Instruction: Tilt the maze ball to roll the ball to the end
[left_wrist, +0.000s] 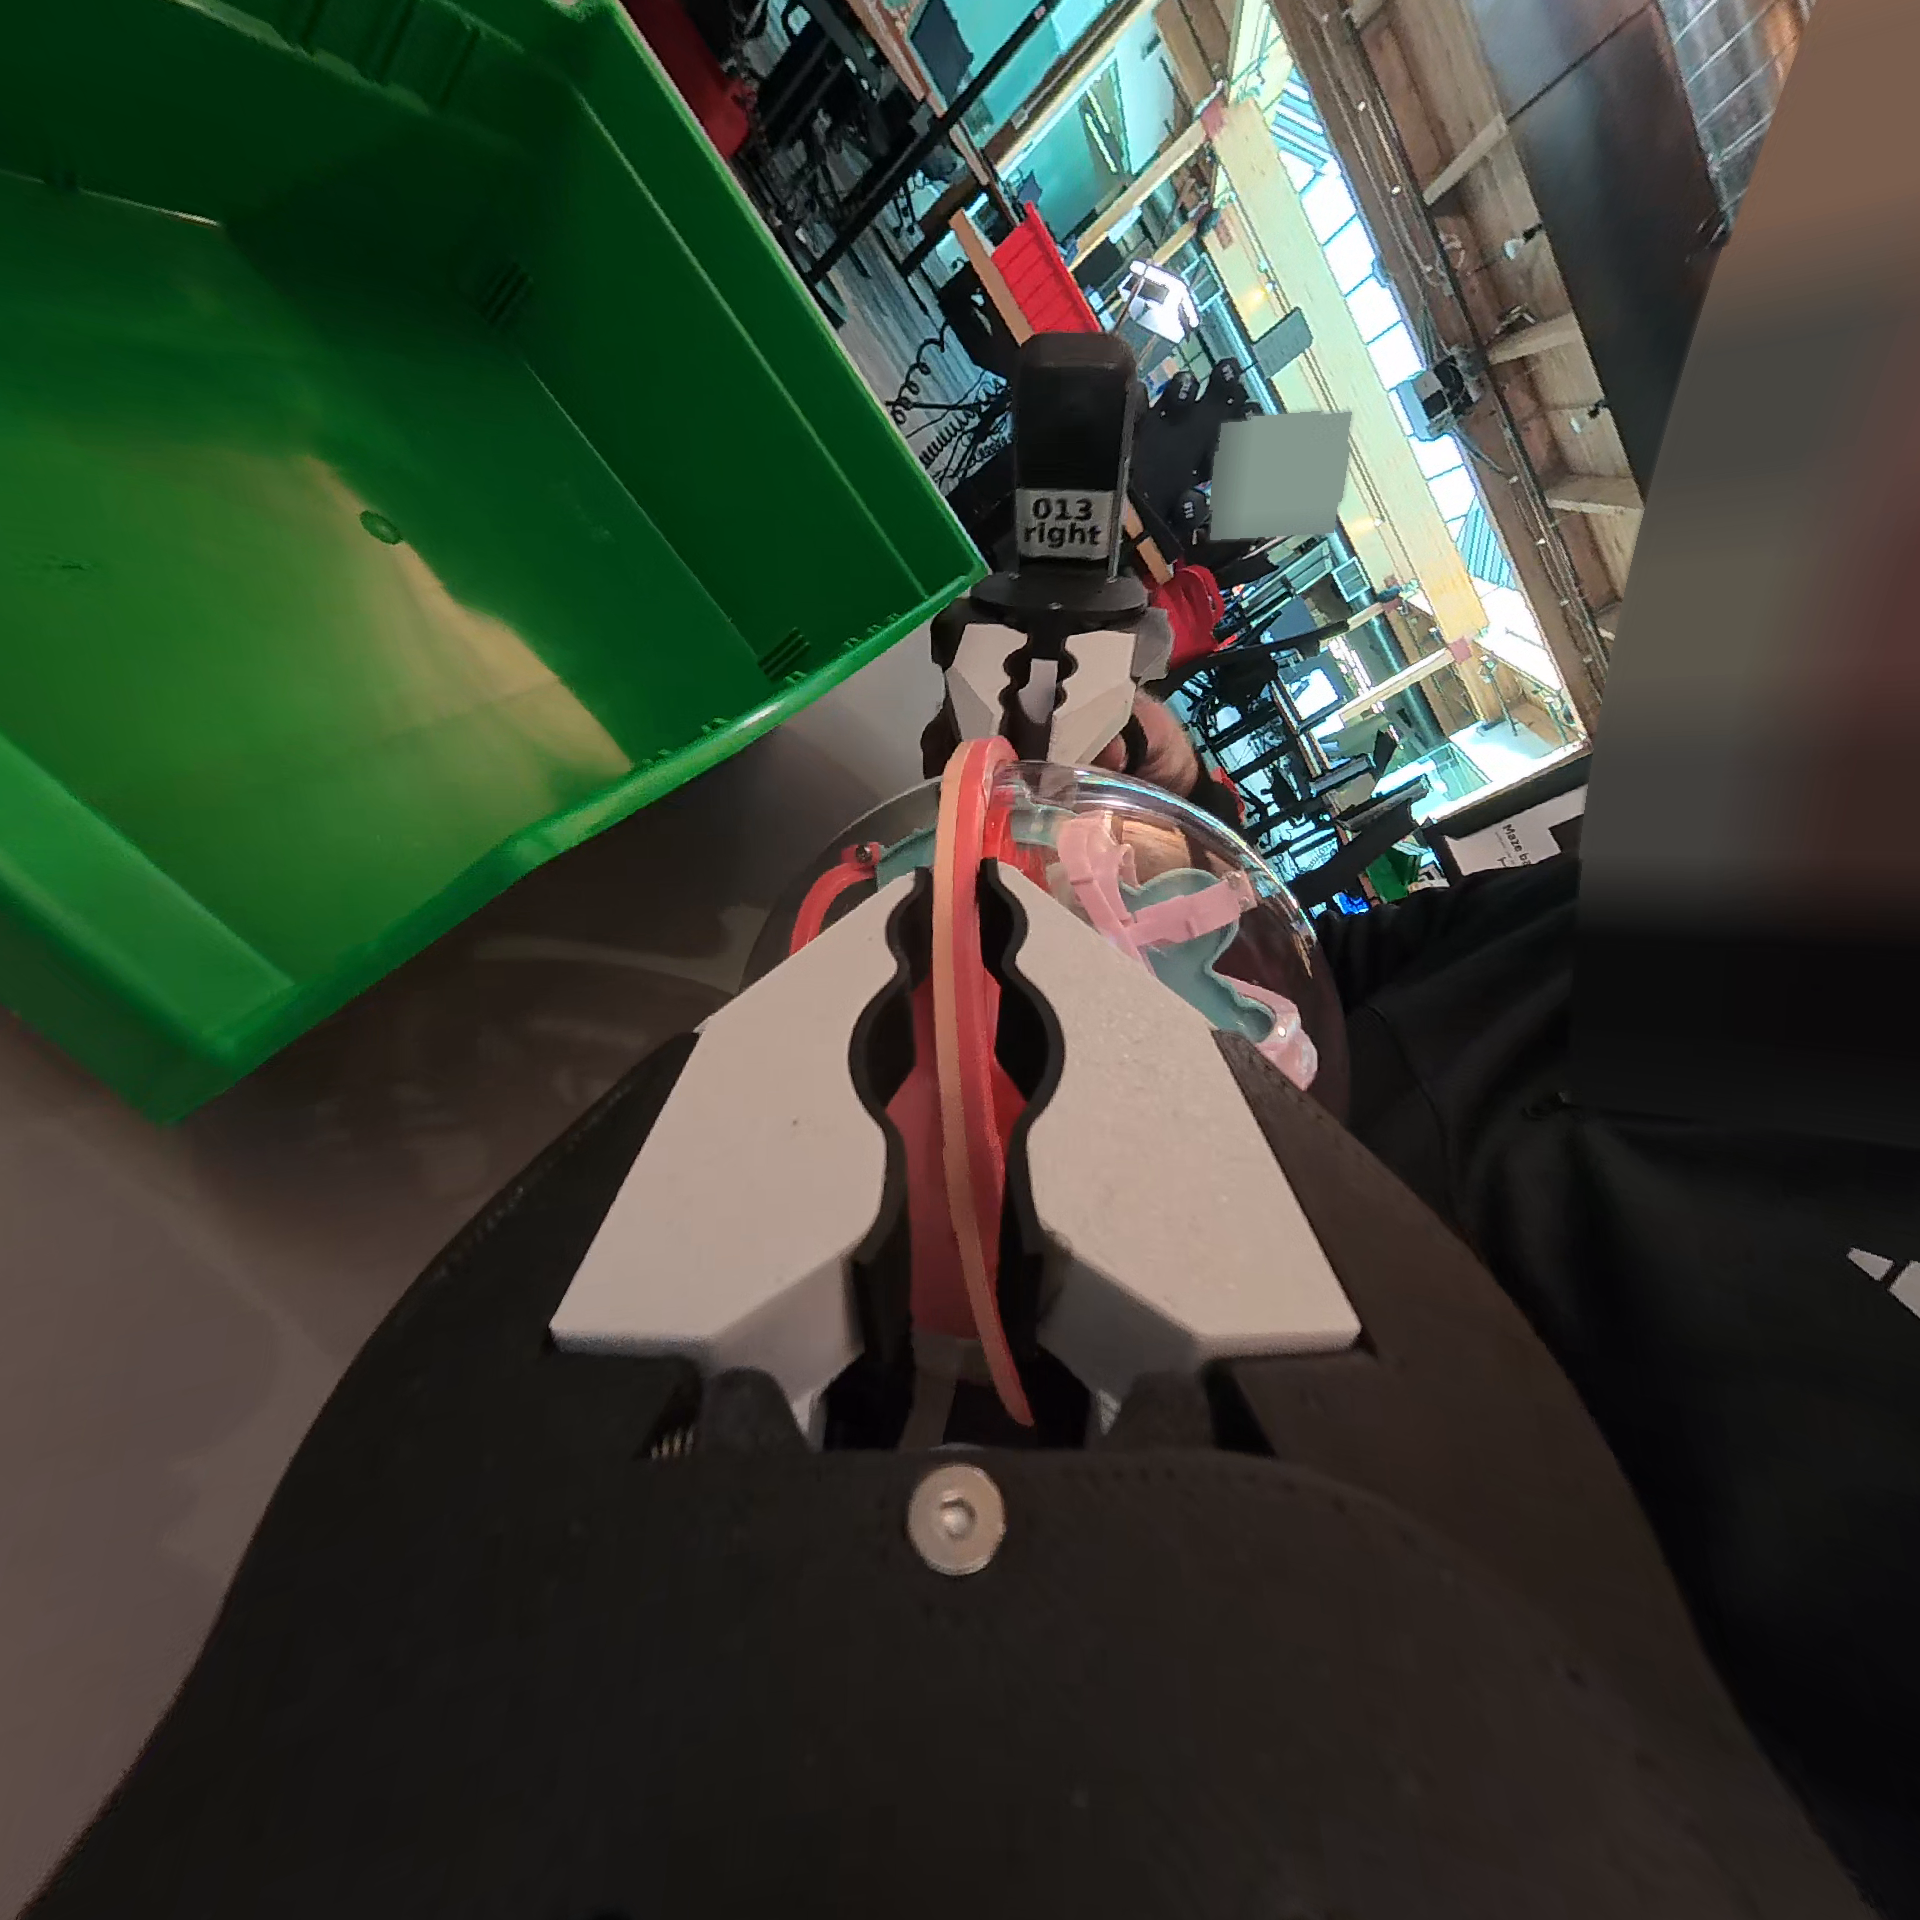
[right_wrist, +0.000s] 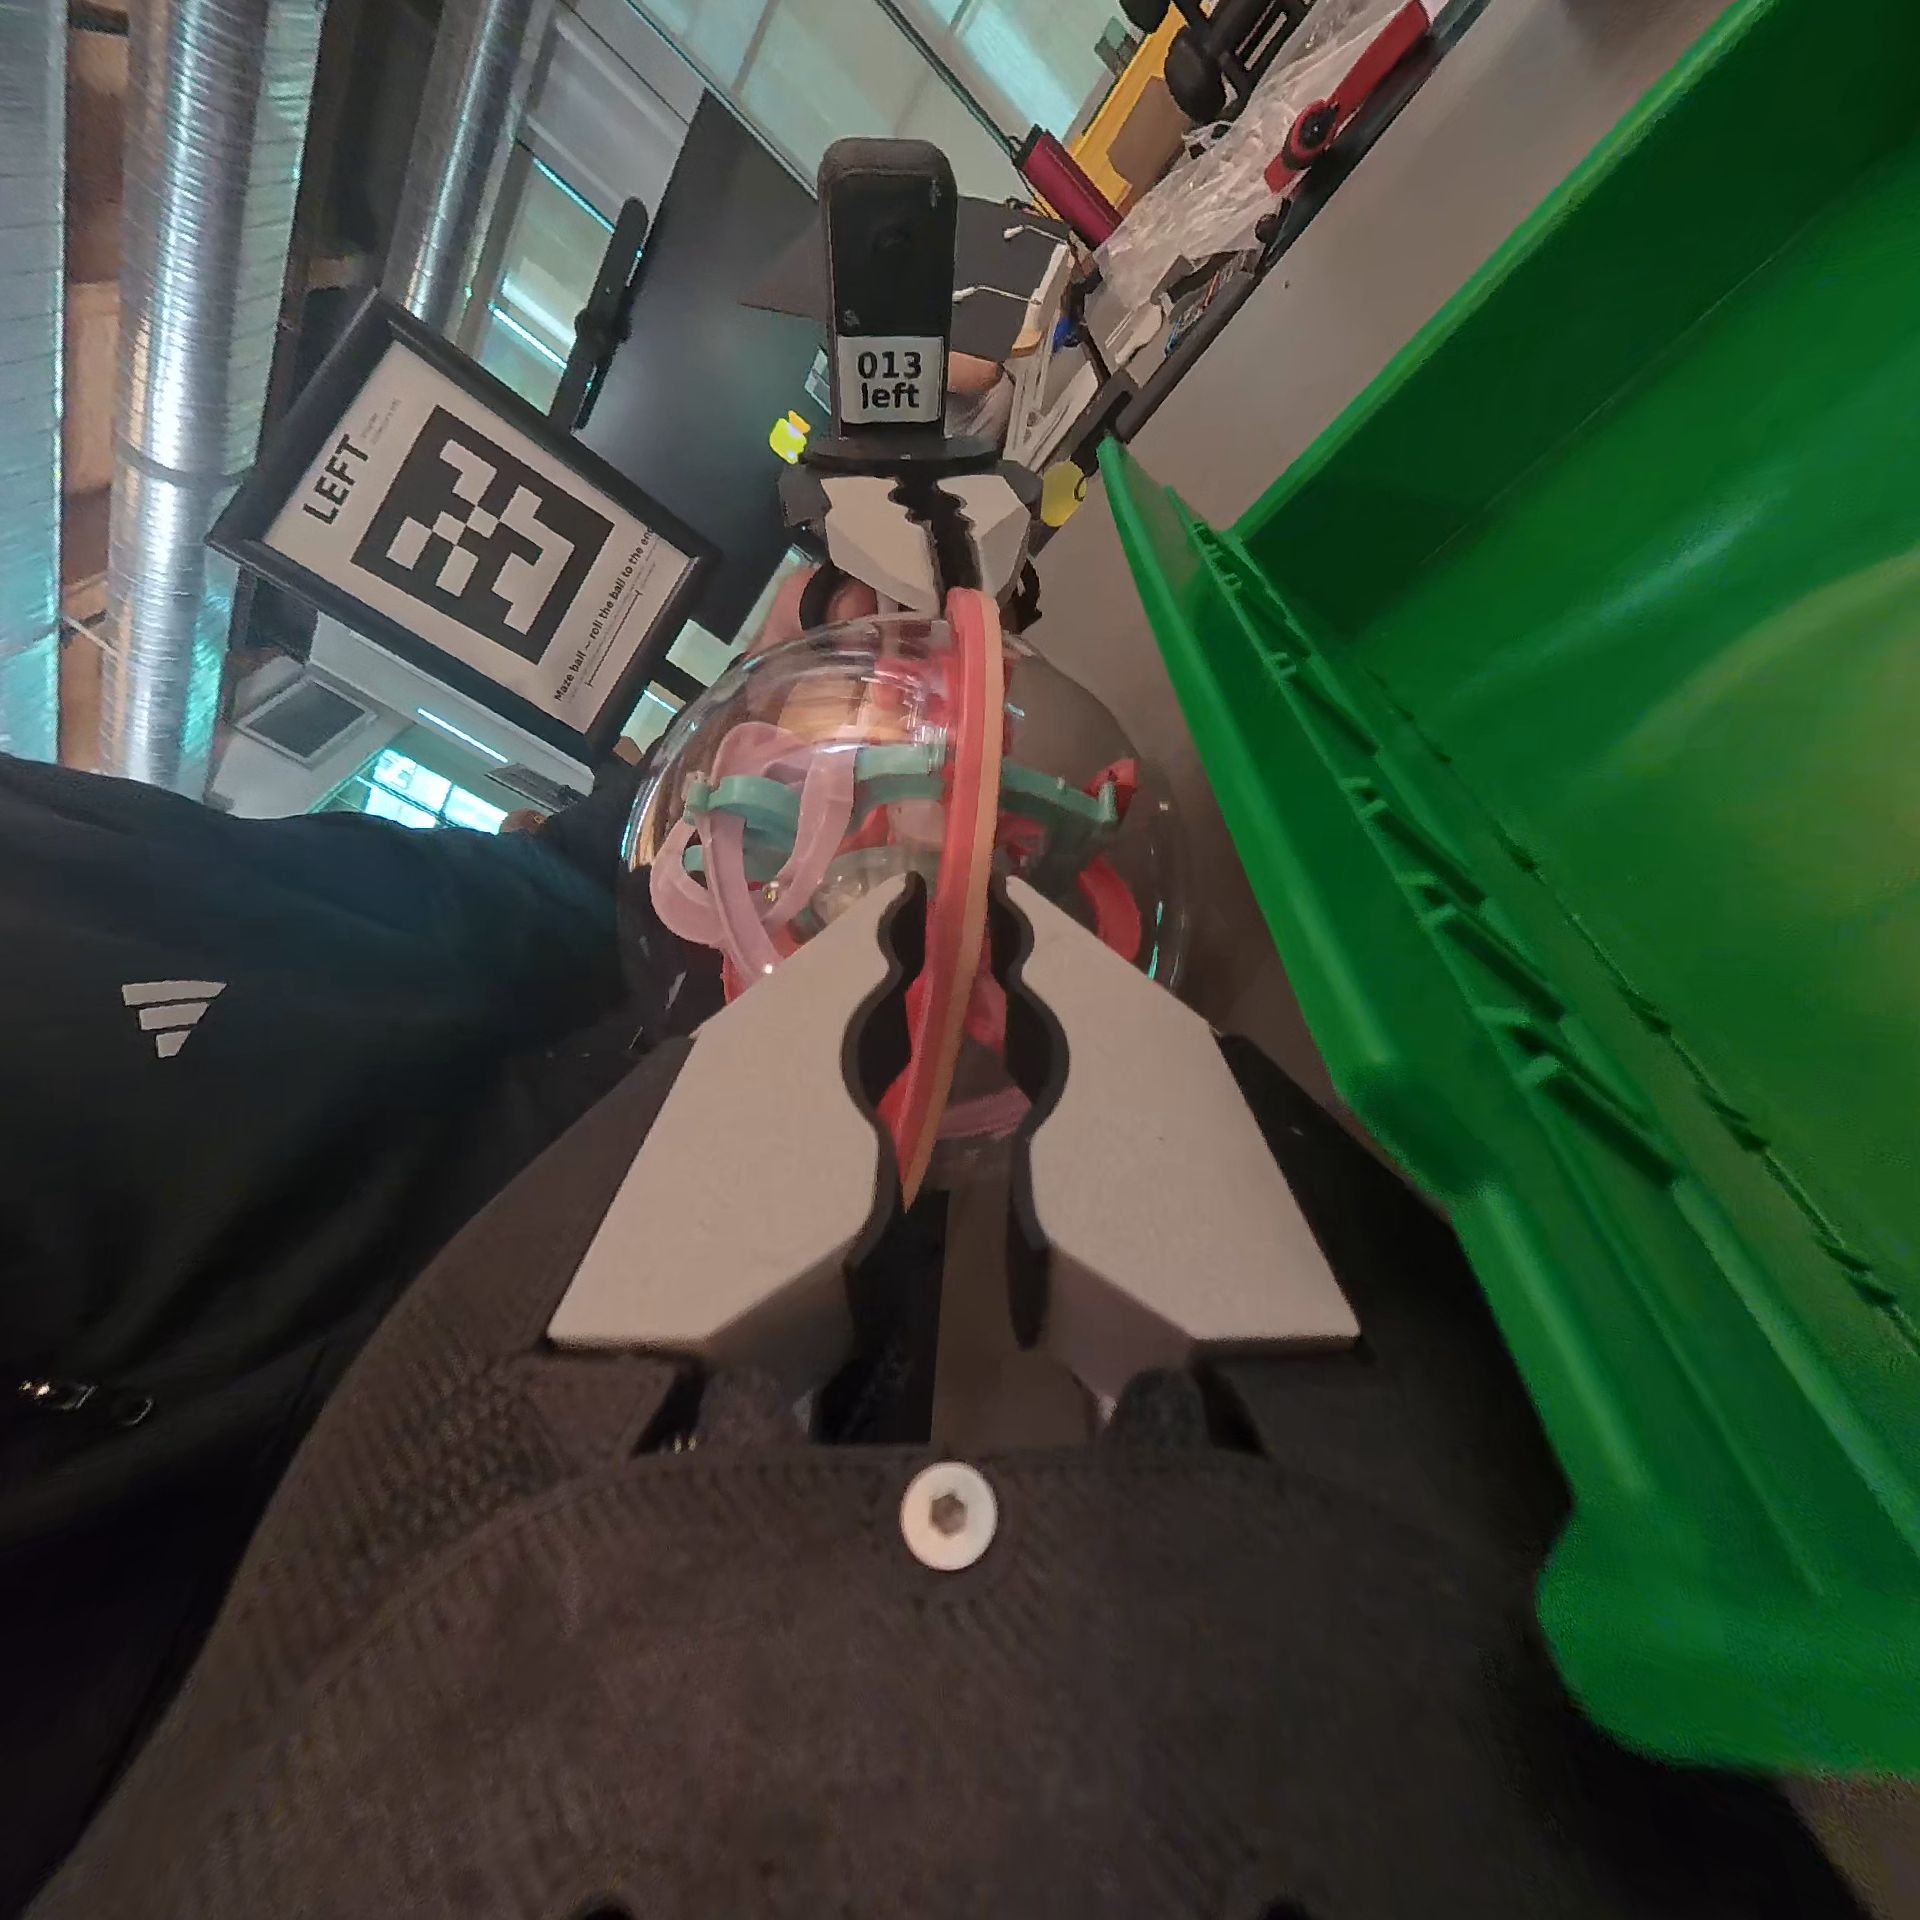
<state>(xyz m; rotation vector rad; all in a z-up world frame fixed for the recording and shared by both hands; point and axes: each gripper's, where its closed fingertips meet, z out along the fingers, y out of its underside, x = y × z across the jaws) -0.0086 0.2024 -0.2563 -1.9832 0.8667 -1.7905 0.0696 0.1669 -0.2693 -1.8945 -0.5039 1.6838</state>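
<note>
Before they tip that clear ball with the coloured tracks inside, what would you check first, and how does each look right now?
1. Left gripper closed on the maze ball's red rim: ok.
2. Right gripper closed on the rim's opposite side: ok.
3. Grippers facing each other across the ball: ok.
4. Room beside the green bin: close, cannot tell.
5. Small ball's place on the track: cannot tell.

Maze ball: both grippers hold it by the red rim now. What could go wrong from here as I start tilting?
1. The left gripper and right gripper pinch only the thin red rim of the maze ball; a hard tilt could let it slip out.
2. The green bin is close beside the ball, so a wide tilt may knock it.
</note>
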